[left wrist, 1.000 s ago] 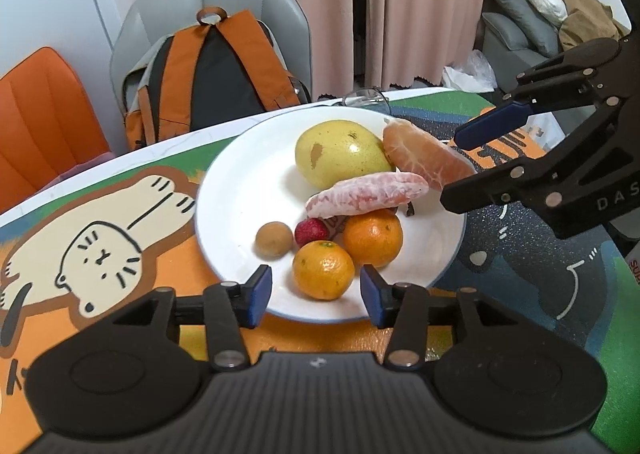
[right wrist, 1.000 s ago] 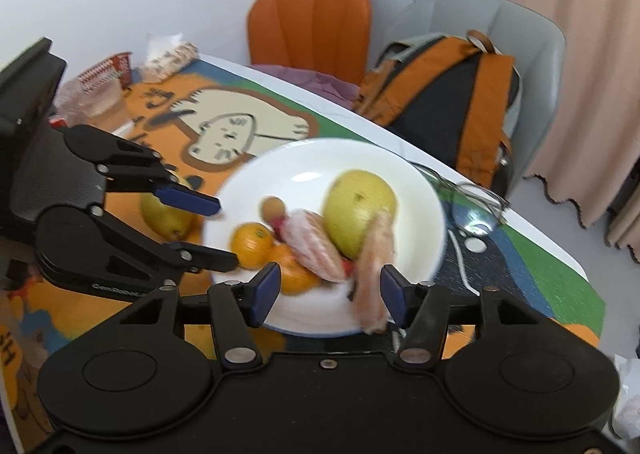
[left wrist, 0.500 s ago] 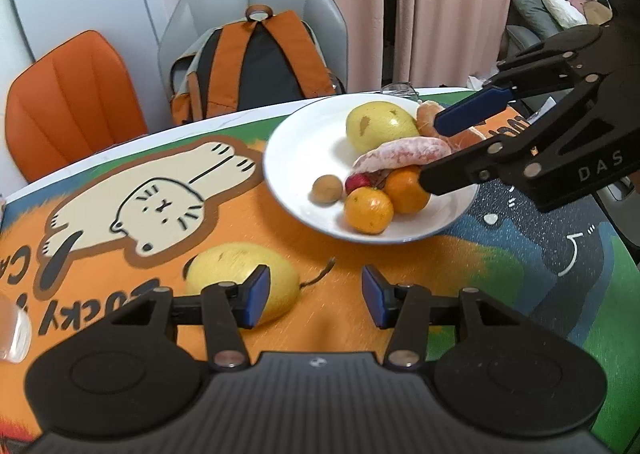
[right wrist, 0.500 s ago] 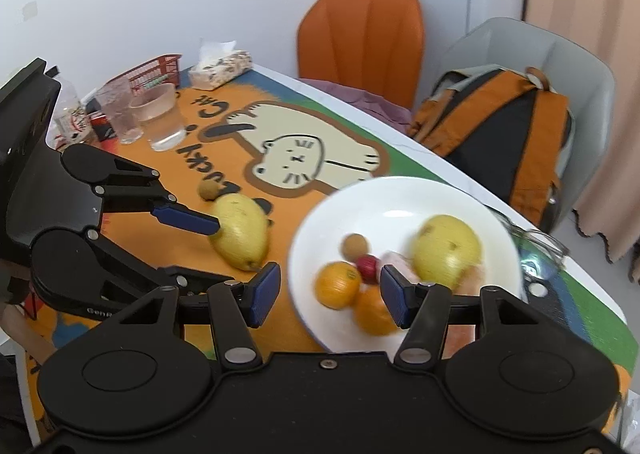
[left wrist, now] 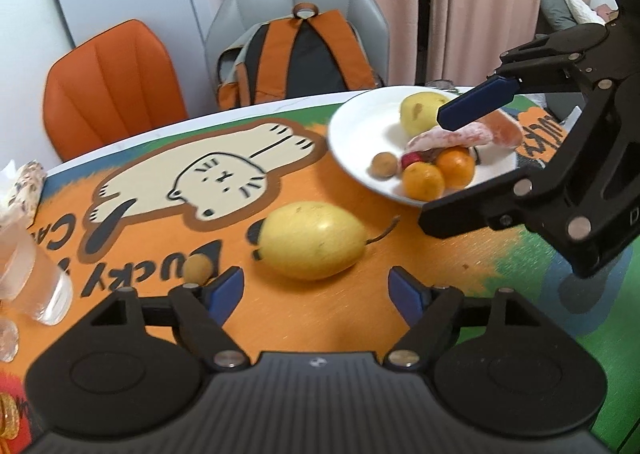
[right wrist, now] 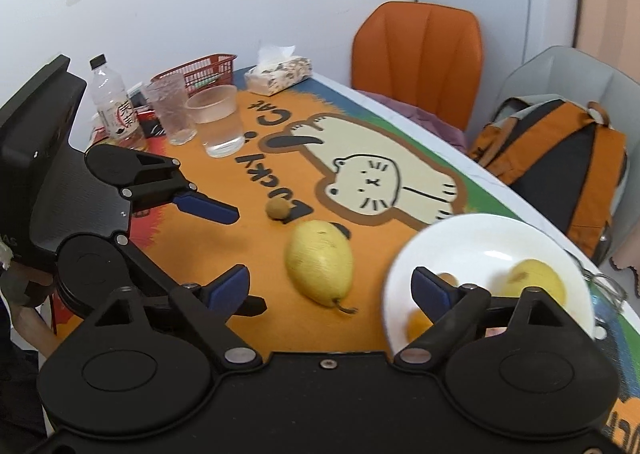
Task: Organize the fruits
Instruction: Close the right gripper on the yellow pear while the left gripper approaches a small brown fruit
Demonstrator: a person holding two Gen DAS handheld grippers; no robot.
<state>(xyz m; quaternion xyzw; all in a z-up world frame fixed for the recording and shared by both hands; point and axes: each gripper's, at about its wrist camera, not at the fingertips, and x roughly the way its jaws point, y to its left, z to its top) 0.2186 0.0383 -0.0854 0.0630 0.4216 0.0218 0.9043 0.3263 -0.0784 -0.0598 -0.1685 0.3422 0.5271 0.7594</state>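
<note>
Two pears: one yellow pear (left wrist: 311, 240) lies on its side on the orange tablecloth (left wrist: 328, 318), stem toward the plate, skin lightly speckled; second pear (left wrist: 421, 111) sits at the far side of the plate.
Plate: white plate (left wrist: 360, 133) holds the second pear, two oranges (left wrist: 423, 181), a peeled pomelo wedge (left wrist: 448, 139), a small red fruit (left wrist: 411, 159) and a small brown round fruit (left wrist: 384, 164).
Loose fruit: another small brown fruit (left wrist: 197, 268) on the cloth, just beside the left claw's left fingertip; in the right view it (right wrist: 278, 209) lies well apart from the loose pear (right wrist: 320, 262).
Left claw: left gripper (left wrist: 315, 292) wide open, holding nothing, low over the cloth with the loose pear just ahead of its fingers.
Right claw: right gripper (right wrist: 331, 288) wide open, empty; its right finger overlaps the plate (right wrist: 492, 238) in view, the loose pear between the fingers but farther out.
Change, left view: a second ago the plate filled the space between the fingers; half a second ago the loose pear was near the left finger; now it sits roughly centred, the plate off to the right.
Change, right view: plate has slid to the lower right; glasses (right wrist: 218, 121), bottle (right wrist: 114, 103) and tissue pack (right wrist: 278, 69) now show at the far left.
Surroundings: orange chair (left wrist: 114, 85), backpack (left wrist: 300, 53) on grey chair.
</note>
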